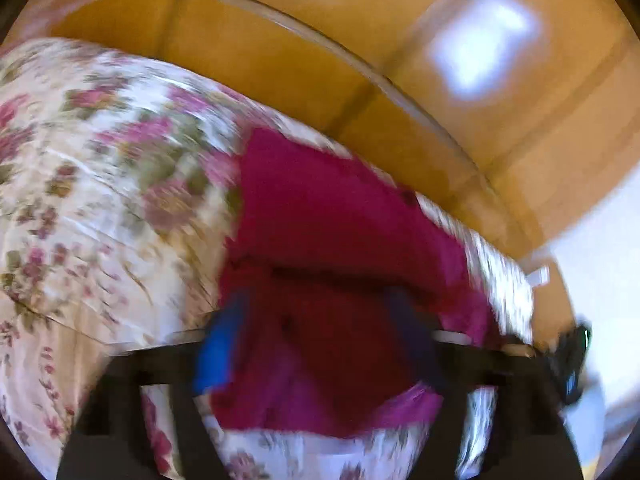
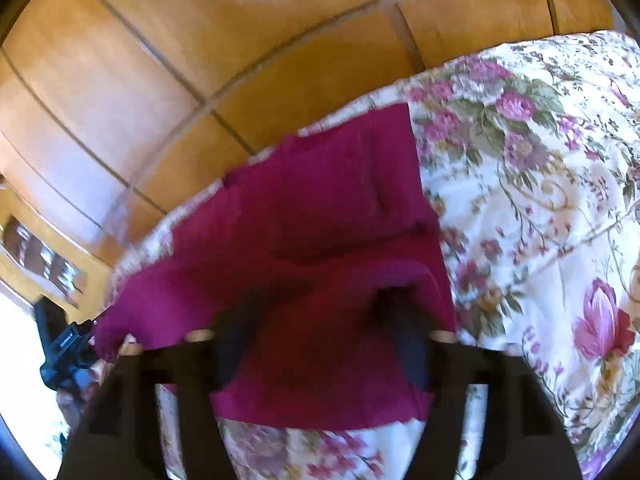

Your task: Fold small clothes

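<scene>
A magenta garment (image 1: 340,220) lies on a floral bedspread (image 1: 100,200) near its far edge. It also shows in the right wrist view (image 2: 312,216). My left gripper (image 1: 320,320) has its fingers wide apart, with a lifted fold of the garment draped between and over them. One left finger shows blue (image 1: 216,360). My right gripper (image 2: 320,320) stands likewise, its dark fingers (image 2: 404,336) partly covered by the lifted near edge of the garment. Both views are motion blurred, so the grip is unclear.
A wooden wardrobe wall (image 2: 200,80) stands past the bed's far edge, also in the left wrist view (image 1: 400,40). The other gripper's black body shows at the far left of the right wrist view (image 2: 60,344) and far right of the left wrist view (image 1: 572,360).
</scene>
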